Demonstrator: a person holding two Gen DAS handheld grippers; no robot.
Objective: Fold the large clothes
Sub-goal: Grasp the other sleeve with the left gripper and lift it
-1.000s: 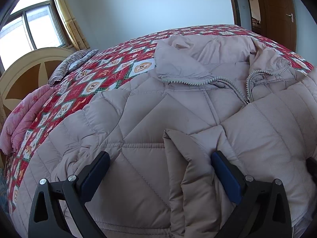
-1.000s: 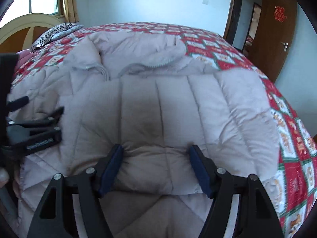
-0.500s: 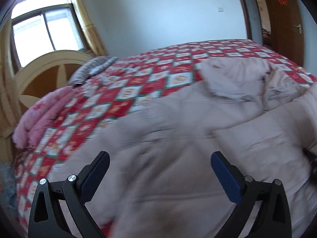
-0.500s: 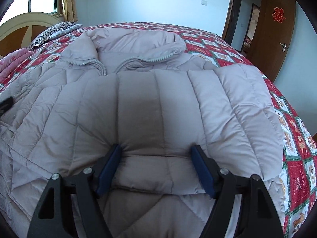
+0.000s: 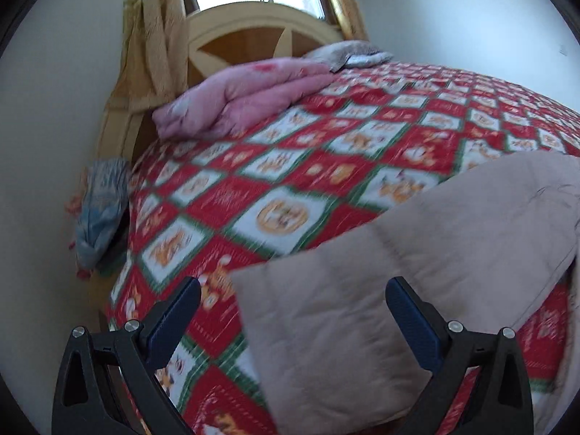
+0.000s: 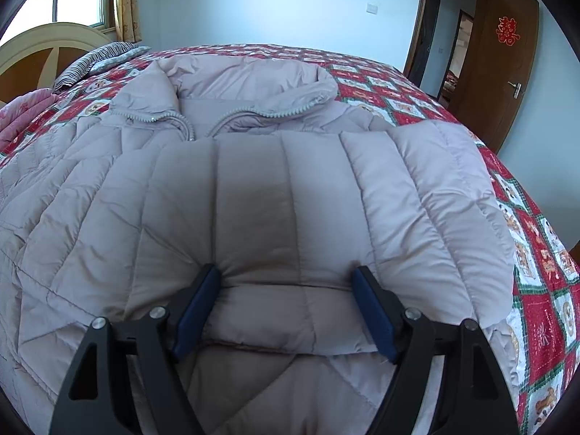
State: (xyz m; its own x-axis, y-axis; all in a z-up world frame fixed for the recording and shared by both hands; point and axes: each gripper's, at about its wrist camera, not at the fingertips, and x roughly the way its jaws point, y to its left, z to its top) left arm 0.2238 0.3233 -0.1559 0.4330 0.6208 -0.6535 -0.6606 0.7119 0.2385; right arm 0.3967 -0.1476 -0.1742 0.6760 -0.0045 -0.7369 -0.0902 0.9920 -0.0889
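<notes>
My left gripper (image 5: 291, 311) is spread wide with nothing between the blue pads; in its view the free sleeve (image 5: 417, 264) of the padded jacket (image 6: 253, 188) lies straight ahead and right of centre, its cuff end low in the frame between the fingers, its long axis running up toward the right edge. The red patterned bed cover (image 5: 290, 166) fills the left half of that view. My right gripper (image 6: 286, 299) has its fingers wide apart, the pads pressed against the puffy other sleeve, which lies folded across the jacket's chest in the middle of its frame; I judge this a hold-down, not a clamp. The jacket lies front-up on the bed, collar toward the top of the frame. Left gripper is the nearer one to the unfolded sleeve, so that cuff looks like its pick.
</notes>
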